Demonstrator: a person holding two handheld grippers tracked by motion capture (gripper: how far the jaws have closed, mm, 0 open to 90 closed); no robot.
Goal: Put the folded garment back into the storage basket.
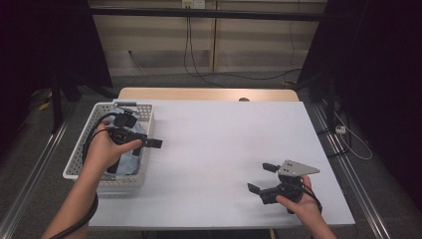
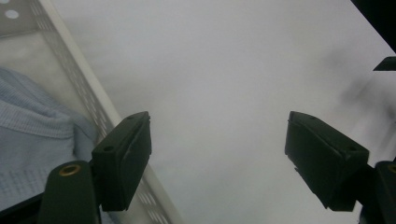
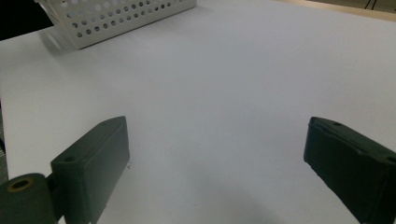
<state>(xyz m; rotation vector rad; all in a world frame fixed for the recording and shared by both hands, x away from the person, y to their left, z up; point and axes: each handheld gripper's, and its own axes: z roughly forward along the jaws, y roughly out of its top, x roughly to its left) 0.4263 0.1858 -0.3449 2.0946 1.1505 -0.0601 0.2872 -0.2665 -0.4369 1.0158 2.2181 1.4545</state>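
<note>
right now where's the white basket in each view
High view: the white perforated basket sits at the table's left edge, light blue cloth inside, the left claw over its right rim.
Left gripper view: its rim runs diagonally down the left side, cloth behind it.
Right gripper view: its perforated wall is at the top left.
Shared landmark: the white tabletop.

White basket (image 1: 148, 119) blocking table's (image 1: 224, 139) left edge, remainder seemingly open for passing

Left gripper (image 1: 149, 143) jaws apart, nothing between — right gripper (image 1: 259, 178) likewise, held low
</note>
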